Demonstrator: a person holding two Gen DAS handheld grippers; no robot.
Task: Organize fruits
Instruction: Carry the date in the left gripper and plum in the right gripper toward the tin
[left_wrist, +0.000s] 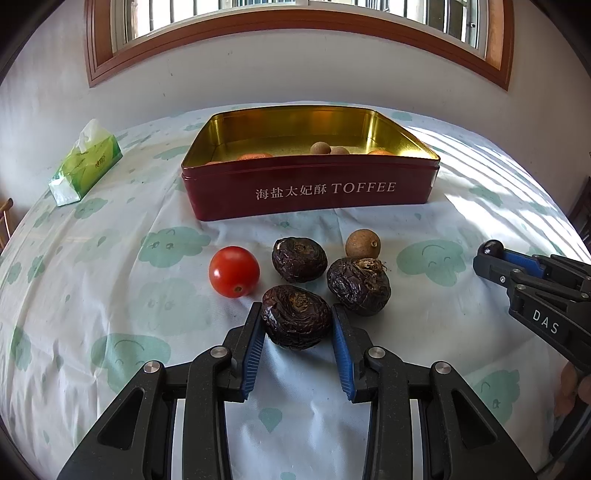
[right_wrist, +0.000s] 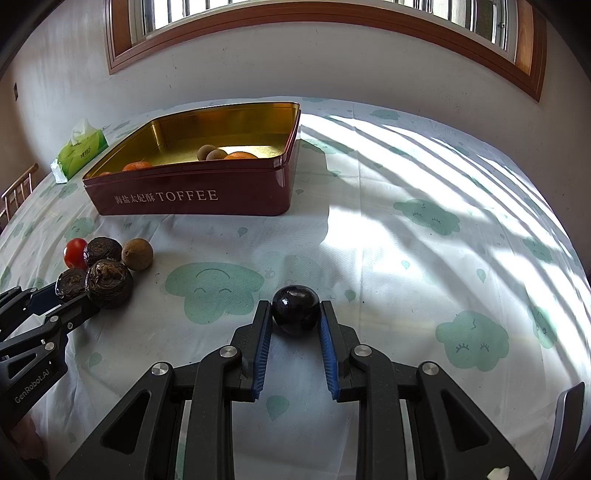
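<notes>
Three oranges (left_wrist: 255, 156) half-hidden behind tin (left_wrist: 310, 192) wall

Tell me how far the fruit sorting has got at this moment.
Partly done. The red tin already holds oranges and two longans. In hand: left gripper brackets a wrinkled dark fruit, right gripper brackets a glossy dark fruit; both sit on the cloth. Left outside: tomato, longan and two more wrinkled fruits.
</notes>
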